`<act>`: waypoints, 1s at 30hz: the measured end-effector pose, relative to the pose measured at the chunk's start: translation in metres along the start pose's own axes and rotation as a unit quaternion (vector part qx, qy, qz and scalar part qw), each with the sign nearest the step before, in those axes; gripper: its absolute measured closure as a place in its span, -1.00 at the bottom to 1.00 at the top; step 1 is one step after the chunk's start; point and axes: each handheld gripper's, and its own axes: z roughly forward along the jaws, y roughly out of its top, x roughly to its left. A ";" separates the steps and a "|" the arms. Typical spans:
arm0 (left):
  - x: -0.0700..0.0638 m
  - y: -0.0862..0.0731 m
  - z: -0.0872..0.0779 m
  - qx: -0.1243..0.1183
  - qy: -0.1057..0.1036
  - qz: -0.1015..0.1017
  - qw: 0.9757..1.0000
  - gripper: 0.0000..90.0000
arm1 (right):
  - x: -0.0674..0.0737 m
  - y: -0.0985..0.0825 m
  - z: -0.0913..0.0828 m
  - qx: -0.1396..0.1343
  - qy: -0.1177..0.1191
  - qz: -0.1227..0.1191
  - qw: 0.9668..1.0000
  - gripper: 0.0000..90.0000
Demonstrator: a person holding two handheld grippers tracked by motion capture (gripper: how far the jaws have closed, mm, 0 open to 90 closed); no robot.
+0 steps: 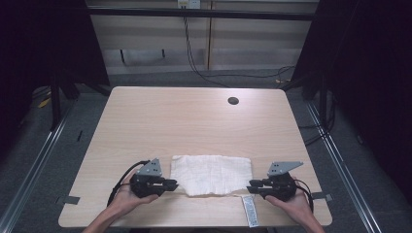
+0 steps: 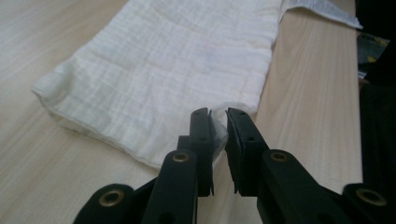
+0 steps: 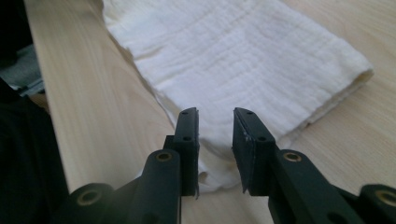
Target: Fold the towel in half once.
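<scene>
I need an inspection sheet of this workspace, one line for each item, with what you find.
Surface: light wooden table, round dark cable hole near the far edge.
Job's things: white folded cloth lying flat near the front edge.
Clutter: white printed label strip in front of the cloth.
Grippers: left hand-held gripper narrowly open around a cloth corner; right hand-held gripper open over the opposite end.
Cables: black cables on the floor beyond the table.
Surroundings: grey carpet floor, dark curtains at both sides.
</scene>
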 end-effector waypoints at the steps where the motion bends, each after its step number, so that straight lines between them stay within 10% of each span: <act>1: 0.001 0.003 -0.001 -0.010 0.006 -0.005 1.000 0.80 | 0.001 0.000 -0.002 -0.005 0.003 0.003 1.000 0.59; 14: 0.022 0.013 -0.014 -0.059 0.026 -0.043 0.997 0.47 | -0.002 0.022 0.010 -0.017 0.001 0.002 1.000 0.52; 20: 0.033 0.011 0.021 0.008 0.040 -0.036 0.999 0.45 | -0.004 0.032 0.039 0.011 -0.001 -0.001 1.000 0.35; 30: 0.041 0.006 0.042 0.028 0.058 -0.034 0.997 0.44 | 0.008 0.043 0.070 0.039 0.007 -0.016 0.999 0.13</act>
